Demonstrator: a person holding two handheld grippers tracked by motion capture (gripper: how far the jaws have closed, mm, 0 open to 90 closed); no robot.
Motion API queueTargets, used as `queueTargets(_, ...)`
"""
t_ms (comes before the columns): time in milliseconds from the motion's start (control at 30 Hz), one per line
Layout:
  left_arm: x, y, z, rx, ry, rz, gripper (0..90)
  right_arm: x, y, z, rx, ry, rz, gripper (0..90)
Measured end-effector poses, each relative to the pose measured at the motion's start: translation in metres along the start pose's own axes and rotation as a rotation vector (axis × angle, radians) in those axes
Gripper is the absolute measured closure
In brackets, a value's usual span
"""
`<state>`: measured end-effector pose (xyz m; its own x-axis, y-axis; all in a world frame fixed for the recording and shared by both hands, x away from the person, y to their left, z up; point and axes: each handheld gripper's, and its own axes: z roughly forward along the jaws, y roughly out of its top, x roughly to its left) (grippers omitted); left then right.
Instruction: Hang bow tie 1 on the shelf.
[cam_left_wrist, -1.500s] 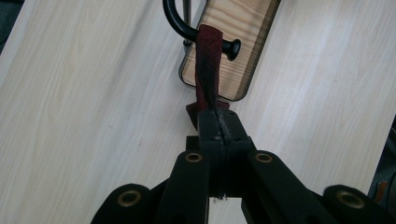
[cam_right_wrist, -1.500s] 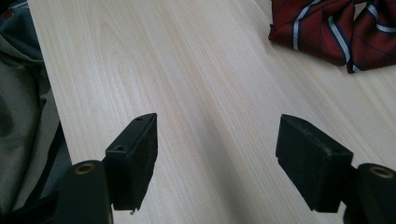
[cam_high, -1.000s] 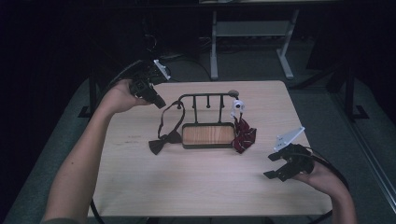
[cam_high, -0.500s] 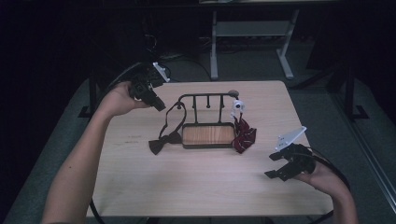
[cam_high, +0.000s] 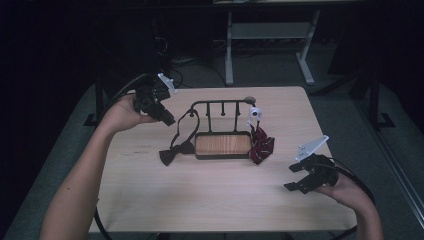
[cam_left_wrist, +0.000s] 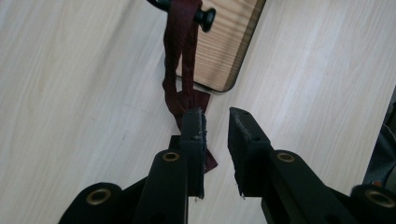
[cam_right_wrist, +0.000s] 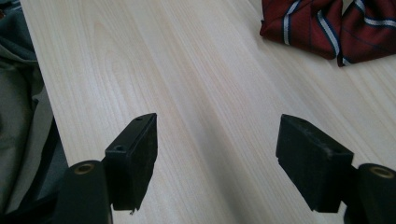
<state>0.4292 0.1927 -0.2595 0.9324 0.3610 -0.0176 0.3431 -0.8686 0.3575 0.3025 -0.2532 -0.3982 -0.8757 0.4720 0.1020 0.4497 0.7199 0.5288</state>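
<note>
A black peg rack (cam_high: 220, 103) on a wooden base (cam_high: 222, 145) stands mid-table. From its left end a dark maroon bow tie (cam_high: 175, 153) hangs by its strap (cam_left_wrist: 180, 56), over a peg (cam_left_wrist: 205, 17), with the bow resting on the table. A red striped bow tie (cam_high: 261, 146) lies against the rack's right end. My left gripper (cam_high: 168, 120) hovers just left of the rack; in the left gripper view its jaws (cam_left_wrist: 215, 114) stand a little apart above the strap, have just been opening, and hold nothing. My right gripper (cam_high: 296, 179) rests open near the front right, empty (cam_right_wrist: 217, 135).
A small white round object (cam_high: 255, 112) sits at the rack's right end. The striped bow tie (cam_right_wrist: 327, 25) lies beyond my right gripper's jaws. The table's right edge (cam_high: 330, 150) is close to the right hand. Dark floor and a pale stand (cam_high: 265, 35) lie behind.
The left gripper has turned in the hand so its pale top plate now shows, and its tip has eased slightly away from the strap. The right gripper has kept still.
</note>
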Motion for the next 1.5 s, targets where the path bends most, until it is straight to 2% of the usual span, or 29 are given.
queueTargets(267,-0.008,-0.008,0.003,-0.023,-0.007,-0.002,71.8,-0.001,-0.001,-0.003,-0.014,-0.012,0.016,27.6)
queueTargets(333,-0.009,-0.01,0.004,-0.007,-0.012,-0.002,70.8,-0.001,-0.001,-0.003,-0.014,-0.012,0.015,27.7)
queueTargets(467,-0.011,-0.015,0.005,-0.029,-0.02,-0.004,69.4,-0.001,-0.001,-0.003,-0.014,-0.013,0.016,27.6)
queueTargets(833,-0.016,-0.029,0.017,-0.016,-0.025,-0.011,65.6,-0.001,-0.001,-0.003,-0.014,-0.016,0.018,27.4)
queueTargets(1233,-0.024,-0.043,0.024,-0.053,-0.023,-0.023,59.1,-0.002,-0.002,-0.004,-0.011,-0.023,0.016,27.3)
queueTargets(1500,-0.03,-0.048,0.029,-0.048,-0.034,-0.014,55.7,-0.002,-0.003,-0.004,-0.011,-0.021,0.018,27.4)
